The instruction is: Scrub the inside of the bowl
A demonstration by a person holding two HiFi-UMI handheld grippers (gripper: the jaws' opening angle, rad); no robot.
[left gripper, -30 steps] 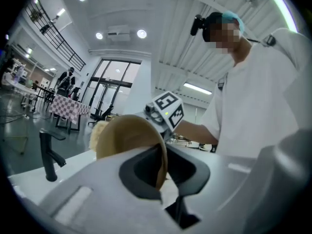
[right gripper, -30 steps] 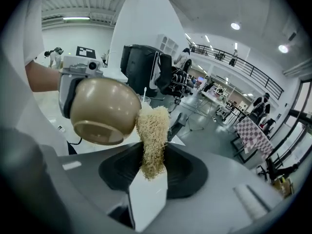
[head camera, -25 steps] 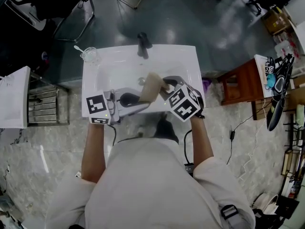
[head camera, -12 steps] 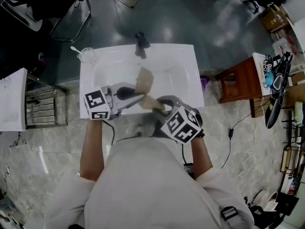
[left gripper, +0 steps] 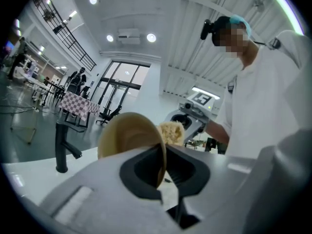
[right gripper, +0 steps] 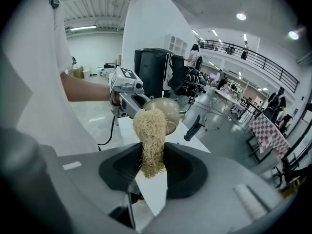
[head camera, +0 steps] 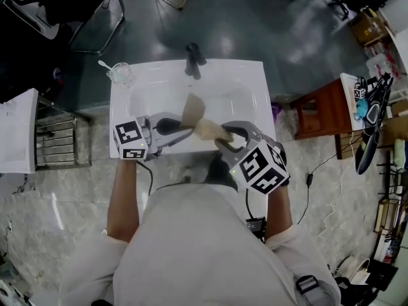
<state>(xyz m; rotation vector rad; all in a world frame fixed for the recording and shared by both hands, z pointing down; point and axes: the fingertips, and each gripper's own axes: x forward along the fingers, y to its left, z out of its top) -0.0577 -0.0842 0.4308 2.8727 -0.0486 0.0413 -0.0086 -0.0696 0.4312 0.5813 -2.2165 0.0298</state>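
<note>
— How were the arms set?

— Both bare forearms reached forward over the near edge of the white sink [head camera: 247,81]. The left hand-held gripper [head camera: 183,130] lay level and pointed across the basin toward the person's right. The right hand-held gripper [head camera: 220,138] was tipped nose-down and aimed back toward the left one, with its marker cube close to the person's body.

— And the jaws?

— The left pair was closed tight on the rim of the tan bowl [head camera: 193,109], which stood up on edge over the front half of the basin. The right pair sat partly apart, pinching a pale, stringy scrubber [head camera: 208,130] whose loose end stuck out past the tips.

— Was the scrubber on the bowl?

— It hung right at the bowl's rim, just beside the left jaws. Whether the two actually touched, I could not tell.

— What surrounded them?

— A black faucet [head camera: 193,57] rose at the back middle of the sink. A clear glass [head camera: 120,73] with a spoon in it stood on the back left corner. Beyond the sink the dark floor [head camera: 255,18] was glossy, while pale marbled tiles [head camera: 57,196] lay under the person. A wooden table [head camera: 319,110] stood off to the right. The left gripper view showed a tall hall with a white ceiling, round lights and large windows.
</note>
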